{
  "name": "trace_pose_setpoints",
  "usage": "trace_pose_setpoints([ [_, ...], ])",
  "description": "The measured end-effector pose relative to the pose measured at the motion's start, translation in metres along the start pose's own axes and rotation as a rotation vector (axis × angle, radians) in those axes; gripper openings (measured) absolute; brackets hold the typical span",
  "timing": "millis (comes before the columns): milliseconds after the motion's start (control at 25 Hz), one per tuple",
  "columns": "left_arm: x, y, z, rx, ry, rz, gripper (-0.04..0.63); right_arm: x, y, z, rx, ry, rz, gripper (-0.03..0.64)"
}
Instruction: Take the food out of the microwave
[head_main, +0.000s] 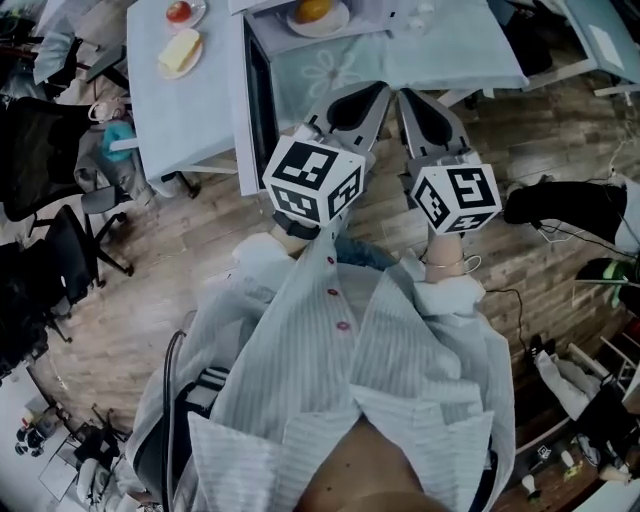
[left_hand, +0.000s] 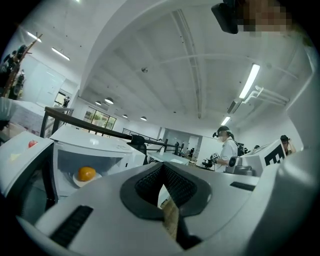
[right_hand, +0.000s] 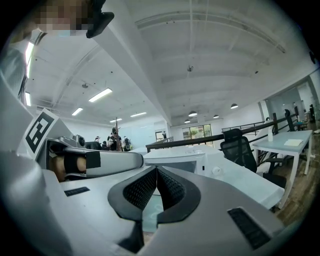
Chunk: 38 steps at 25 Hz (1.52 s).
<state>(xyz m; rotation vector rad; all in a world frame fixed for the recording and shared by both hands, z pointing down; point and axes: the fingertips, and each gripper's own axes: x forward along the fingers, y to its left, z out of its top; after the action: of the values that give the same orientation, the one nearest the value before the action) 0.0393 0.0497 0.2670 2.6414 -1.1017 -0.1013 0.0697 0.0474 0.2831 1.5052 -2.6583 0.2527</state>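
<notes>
The white microwave (left_hand: 95, 145) stands ahead with its door (left_hand: 22, 172) swung open to the left. Inside it an orange (left_hand: 86, 173) rests on a small white plate (left_hand: 80, 179); the head view shows the orange (head_main: 314, 10) at the top edge. My left gripper (head_main: 383, 90) and right gripper (head_main: 404, 96) are held side by side in front of the microwave, short of the opening. In the left gripper view the left gripper (left_hand: 162, 169) has its jaws together with nothing between them. So has the right gripper (right_hand: 156, 170), which faces the microwave (right_hand: 182, 160).
A pale table (head_main: 190, 110) stands left of the microwave. On it are a plate with a yellow block (head_main: 180, 52) and a plate with a red fruit (head_main: 180, 12). Black office chairs (head_main: 50, 190) stand at the left. Cables and bags (head_main: 580, 210) lie on the wooden floor at the right.
</notes>
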Motion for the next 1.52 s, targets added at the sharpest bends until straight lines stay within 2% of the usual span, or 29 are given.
trace_pose_setpoints([
  [320, 0.025, 0.040, 0.006, 0.002, -0.006, 0.058, 0.008, 0.050, -0.016, 0.000, -0.009, 0.018, 0.050, 0.032],
  [600, 0.044, 0.064, 0.006, -0.002, -0.001, 0.140, 0.008, 0.083, -0.029, -0.003, -0.003, 0.051, 0.138, 0.032],
  [1200, 0.113, 0.152, 0.023, -0.042, -0.073, 0.435, 0.008, 0.189, -0.081, 0.010, -0.034, 0.110, 0.415, 0.032],
  [1520, 0.122, 0.182, 0.028, -0.079, -0.109, 0.570, 0.008, 0.225, -0.091, 0.018, -0.047, 0.132, 0.528, 0.032],
])
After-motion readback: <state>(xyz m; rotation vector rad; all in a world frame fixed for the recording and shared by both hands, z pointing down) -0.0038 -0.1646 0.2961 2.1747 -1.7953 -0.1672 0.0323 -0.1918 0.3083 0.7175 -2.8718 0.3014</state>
